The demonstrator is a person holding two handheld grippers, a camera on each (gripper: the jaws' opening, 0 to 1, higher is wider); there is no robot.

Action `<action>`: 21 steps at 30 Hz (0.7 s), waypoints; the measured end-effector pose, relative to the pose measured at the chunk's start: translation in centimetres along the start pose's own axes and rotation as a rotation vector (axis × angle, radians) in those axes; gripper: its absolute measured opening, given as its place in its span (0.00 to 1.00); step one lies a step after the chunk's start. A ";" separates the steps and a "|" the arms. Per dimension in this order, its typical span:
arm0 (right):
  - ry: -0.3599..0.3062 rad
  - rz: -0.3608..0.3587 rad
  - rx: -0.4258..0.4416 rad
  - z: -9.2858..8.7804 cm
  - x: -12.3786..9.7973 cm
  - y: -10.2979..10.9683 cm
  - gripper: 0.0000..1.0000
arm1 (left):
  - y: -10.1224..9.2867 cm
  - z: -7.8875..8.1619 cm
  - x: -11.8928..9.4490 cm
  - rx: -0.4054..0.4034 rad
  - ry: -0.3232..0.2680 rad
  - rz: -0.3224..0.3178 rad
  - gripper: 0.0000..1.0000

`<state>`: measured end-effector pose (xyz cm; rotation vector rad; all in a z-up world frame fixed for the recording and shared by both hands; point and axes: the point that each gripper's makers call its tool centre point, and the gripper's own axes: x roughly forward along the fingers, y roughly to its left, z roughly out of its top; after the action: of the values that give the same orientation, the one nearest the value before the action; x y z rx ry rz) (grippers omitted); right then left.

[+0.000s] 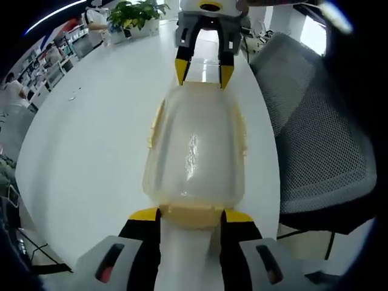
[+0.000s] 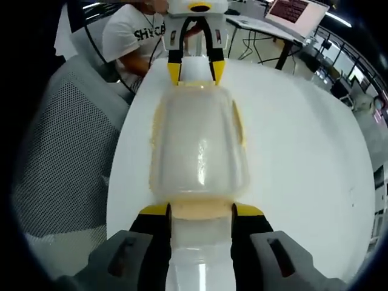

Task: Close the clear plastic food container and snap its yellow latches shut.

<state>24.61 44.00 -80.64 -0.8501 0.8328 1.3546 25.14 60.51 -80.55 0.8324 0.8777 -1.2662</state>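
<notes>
1. Readable writing is scarce: in the right gripper view a person's white T-shirt carries dark capitals starting "SH", the rest cut off by the far gripper; a laptop screen beyond shows text too small to read
2. The clear plastic food container is a rounded oblong of cloudy, glossy plastic with its lid down on it, lying lengthwise on the smooth white table between the two grippers
3. Pale yellow latches run along its long sides and across its ends; whether they are snapped home cannot be told
4. The left gripper has black jaws with yellow tips, standing apart on either side of the container's near end latch, the tips touching or just beside it
5. The right gripper stands likewise at the opposite end, jaws spread about that end's latch
6. Each gripper appears at the far end of the container in the other's view, yellow tips pointing down at the rim
7. A grey mesh office chair stands beside the table
8. The left gripper view alone takes in a leafy green plant at the table's far end and shelves off to one side
</notes>
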 end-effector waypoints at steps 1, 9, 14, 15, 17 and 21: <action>-0.001 0.005 -0.003 0.0 -0.2 0.0 0.35 | -0.2 0.2 -0.3 -0.005 -0.001 0.002 0.32; -0.018 0.025 -0.059 0.6 -2.6 -0.3 0.35 | -0.7 1.7 -1.9 -0.036 -0.015 0.035 0.32; -0.030 0.026 -0.071 0.8 -3.9 -0.6 0.35 | -0.6 2.7 -3.0 -0.042 -0.008 0.044 0.32; -0.031 0.026 -0.071 0.8 -4.0 -0.6 0.35 | -0.5 2.9 -3.2 -0.042 -0.007 0.047 0.32; -0.034 0.026 -0.072 0.7 -4.4 -0.7 0.35 | -0.5 3.3 -3.4 -0.042 -0.005 0.050 0.32; -0.036 0.030 -0.076 0.3 -4.7 -0.7 0.35 | -0.6 3.8 -3.2 -0.046 0.003 0.049 0.32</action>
<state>25.14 42.09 -76.34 -0.8729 0.7727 1.4315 24.58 58.38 -76.06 0.8152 0.8805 -1.1980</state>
